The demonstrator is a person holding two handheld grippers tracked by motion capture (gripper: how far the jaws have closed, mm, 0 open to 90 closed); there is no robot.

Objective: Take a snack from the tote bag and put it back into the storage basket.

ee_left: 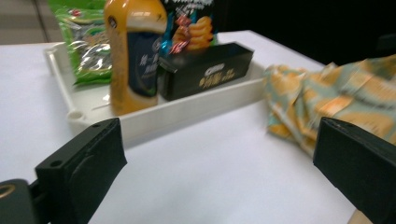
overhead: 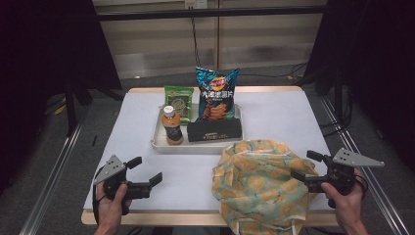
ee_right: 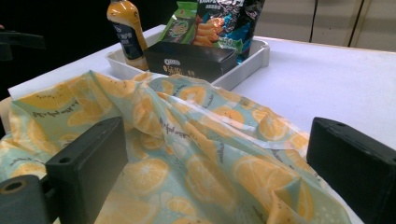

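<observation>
From the high view, we see the left tongs [overhead: 145,171] open over the bare white tabletop [overhead: 279,115]. The right tongs [overhead: 307,166] are open too, right at the edge of the orange-print cloth bag [overhead: 259,183].

In the left gripper view, a white tray [ee_left: 154,116] sits ahead of the open tongs, and the bag lies off to their right.

In the right gripper view, we see the bag bunched up just past the wide-open tongs, not pinched.
</observation>
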